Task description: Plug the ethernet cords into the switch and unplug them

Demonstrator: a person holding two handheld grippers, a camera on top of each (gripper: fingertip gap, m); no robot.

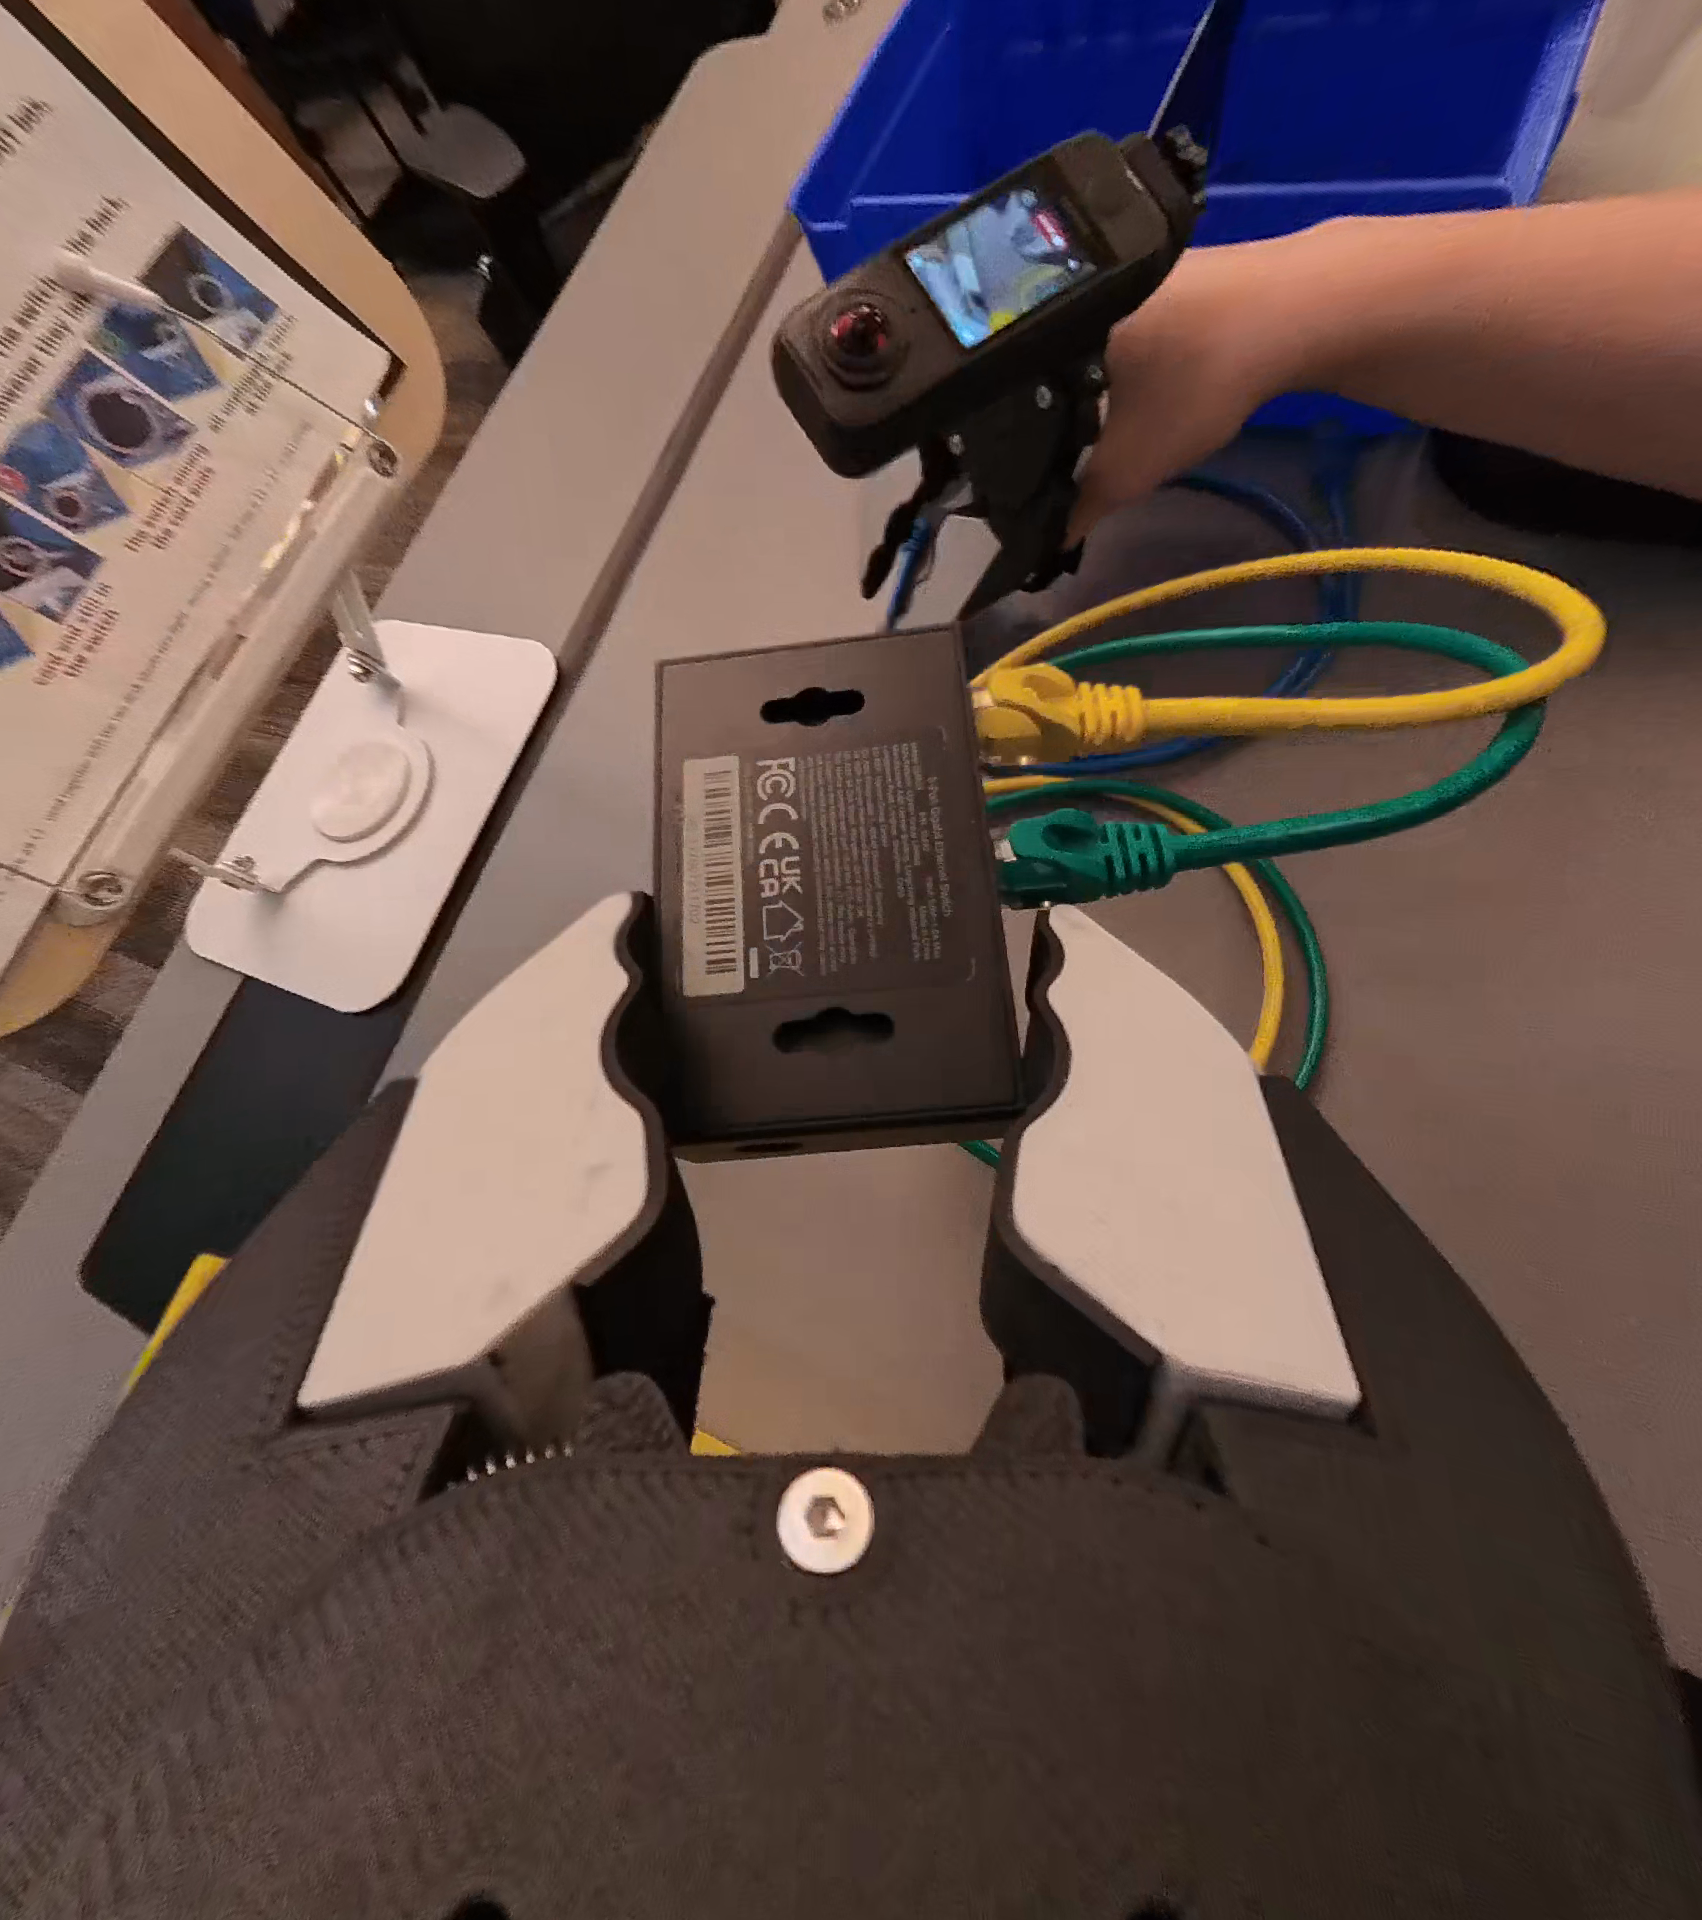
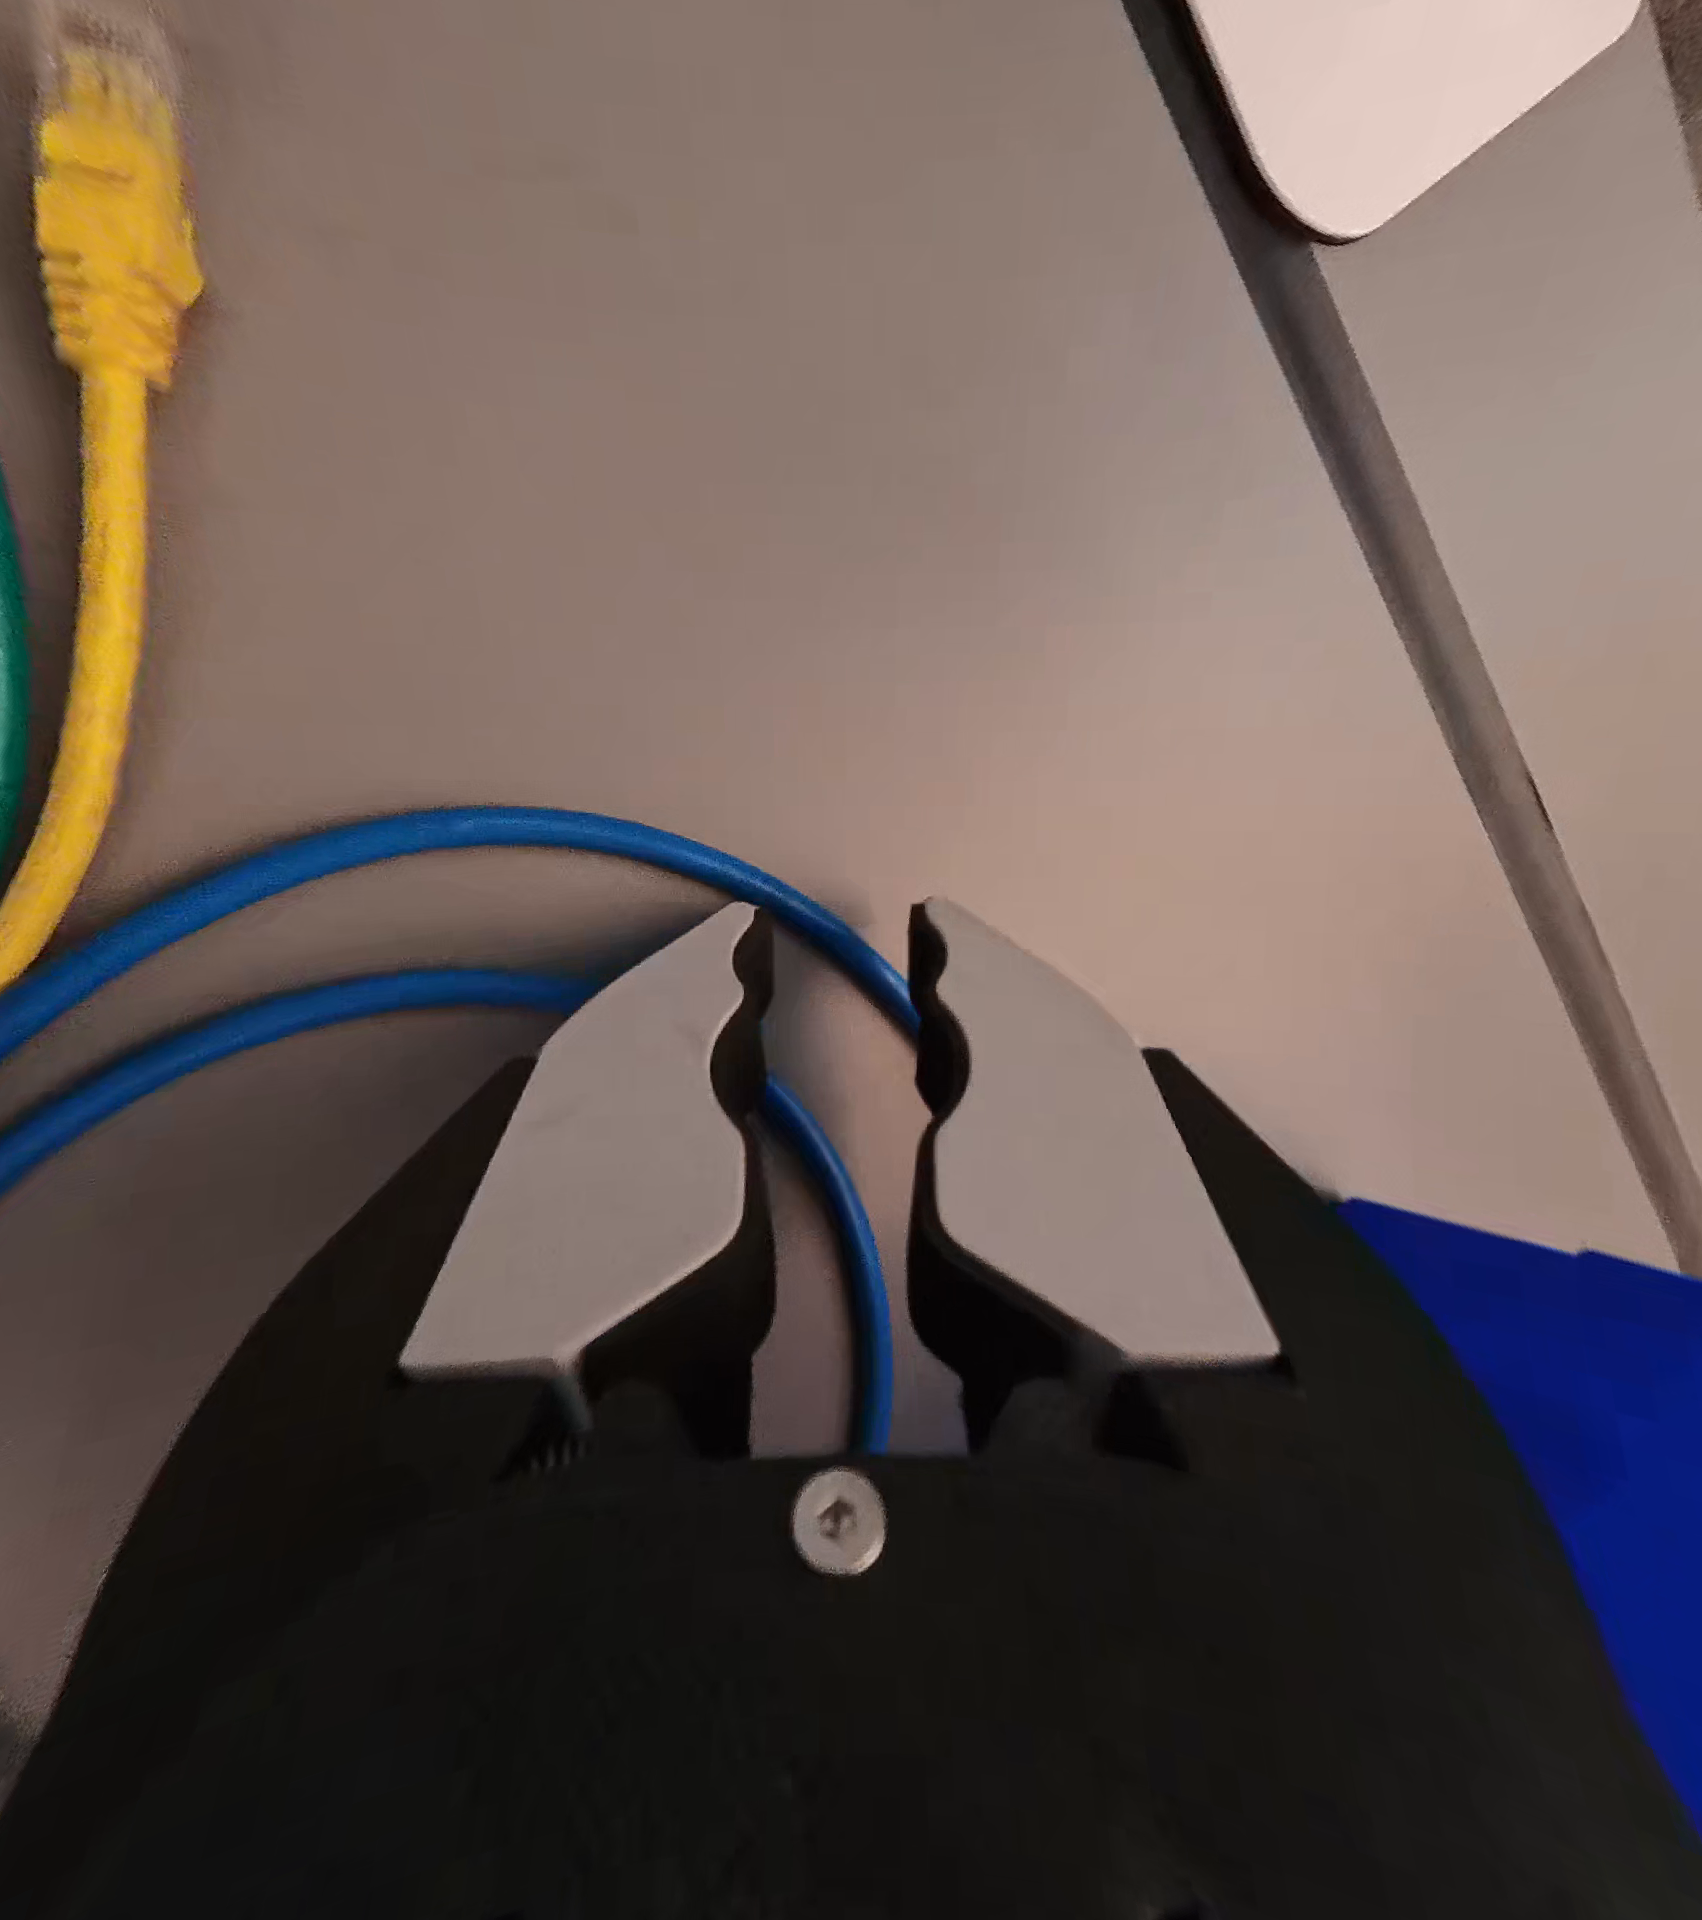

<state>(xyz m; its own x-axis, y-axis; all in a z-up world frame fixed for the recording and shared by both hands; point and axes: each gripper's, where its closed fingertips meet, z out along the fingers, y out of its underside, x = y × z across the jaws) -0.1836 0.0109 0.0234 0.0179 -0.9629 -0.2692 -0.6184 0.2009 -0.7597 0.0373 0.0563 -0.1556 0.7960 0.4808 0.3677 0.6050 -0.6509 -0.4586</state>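
Left gripper (image 1: 831, 1023) clamped on the black switch (image 1: 826, 894), fingers pinching its two long sides near the close end; label side facing up, so flipped on its back. Sitting mid-table (image 1: 1449, 1143), long axis running away from the left wrist camera, port face turned toward the cables on its right.

Yellow cord (image 1: 1346, 707) and green cord (image 1: 1346, 831) with plugs right up against that port face; looks seated, but can't swear to it from this angle. Blue cord (image 2: 411, 1029) curled loose on the table beyond the switch, next to the blue bin (image 1: 1242, 125).

Right gripper (image 2: 836, 914) hovering over the blue loops, jaws parted a little, holding nothing; cable passing under the gap, not pinched.

Handling guesses: switch probably light, hard plastic, slick sides; likely to skid or twist if a plug gets pushed or yanked, hence the bracing grip. Cords soft and springy, keeping their coil, so pretty useless to steer by the cable itself. Better grab point: the stiff ribbed boot right behind the plug, lined up with the port; latch tab small and probably snappable, so no sideways wrenching. Blue plug end not visible in the right wrist view; needs finding first.
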